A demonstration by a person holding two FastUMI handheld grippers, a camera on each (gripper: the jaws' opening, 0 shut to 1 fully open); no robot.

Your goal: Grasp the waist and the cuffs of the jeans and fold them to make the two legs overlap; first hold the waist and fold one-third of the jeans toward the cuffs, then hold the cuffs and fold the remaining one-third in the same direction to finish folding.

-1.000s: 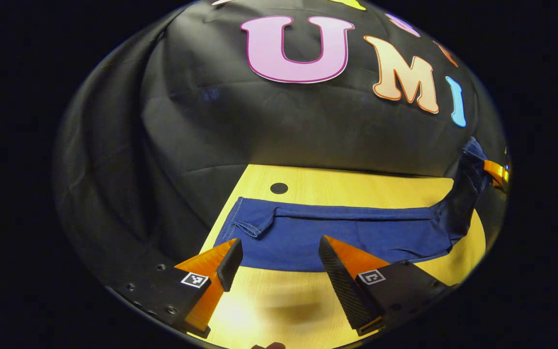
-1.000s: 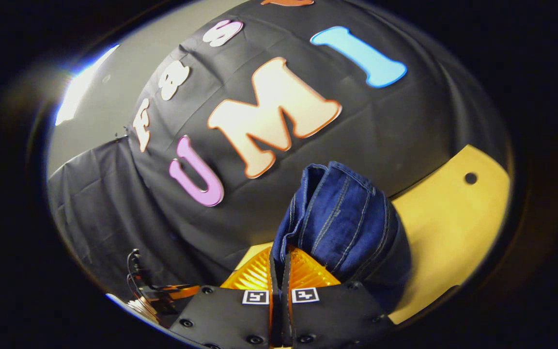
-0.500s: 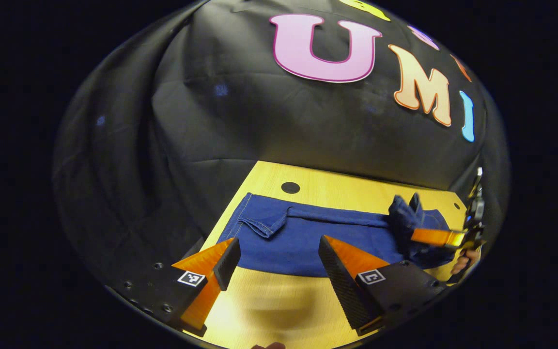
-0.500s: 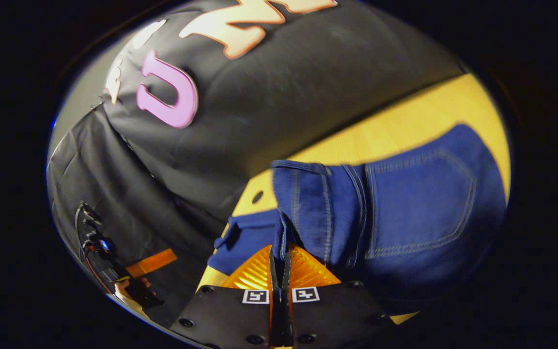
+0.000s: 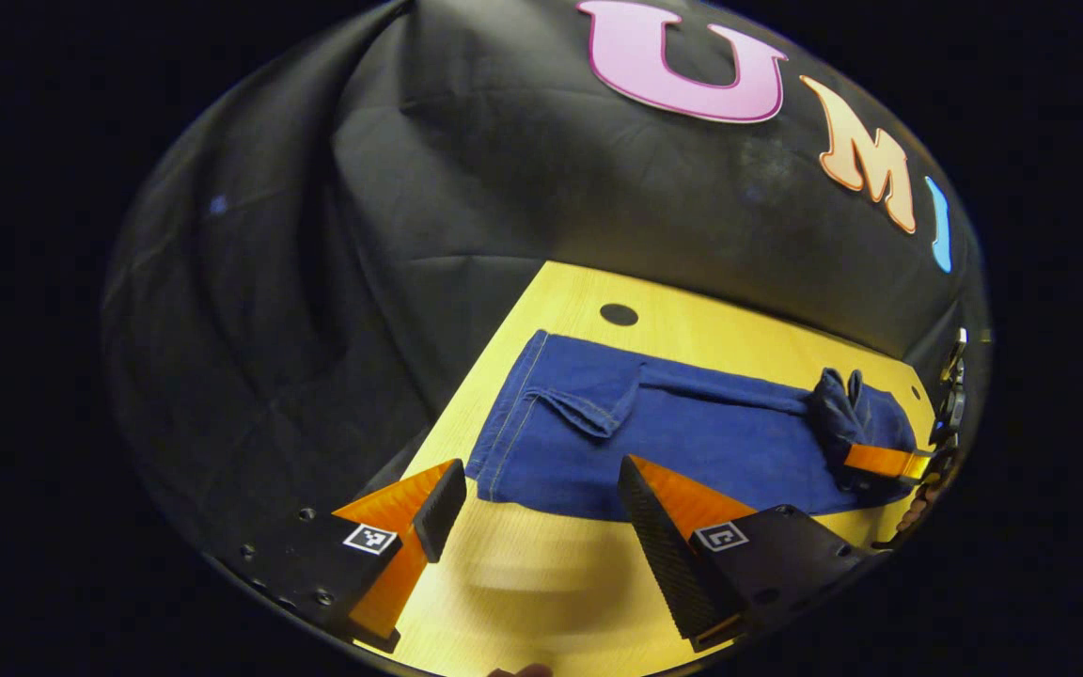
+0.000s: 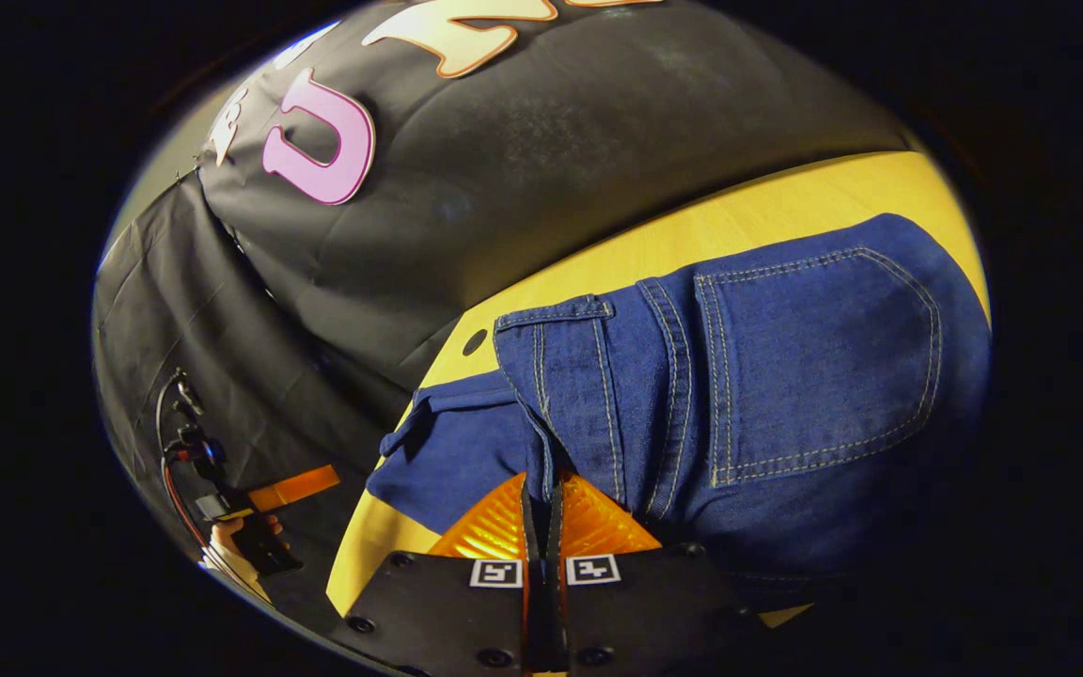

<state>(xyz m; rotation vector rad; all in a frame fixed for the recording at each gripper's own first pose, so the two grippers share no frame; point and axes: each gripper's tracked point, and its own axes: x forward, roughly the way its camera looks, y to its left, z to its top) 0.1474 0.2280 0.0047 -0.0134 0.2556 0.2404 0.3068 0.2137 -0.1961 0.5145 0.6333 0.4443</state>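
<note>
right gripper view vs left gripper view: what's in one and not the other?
Right gripper view alone: the back pocket with its stitching and the waistband up close, with the right tool closed on the denim at the waist edge.

Left gripper view alone: the jeans' cuff end with a turned-over flap, and the left tool open above bare table, holding nothing.

Both: the jeans lying on the yellow wooden table, the table's dark round hole, and the black cloth wall.
</note>
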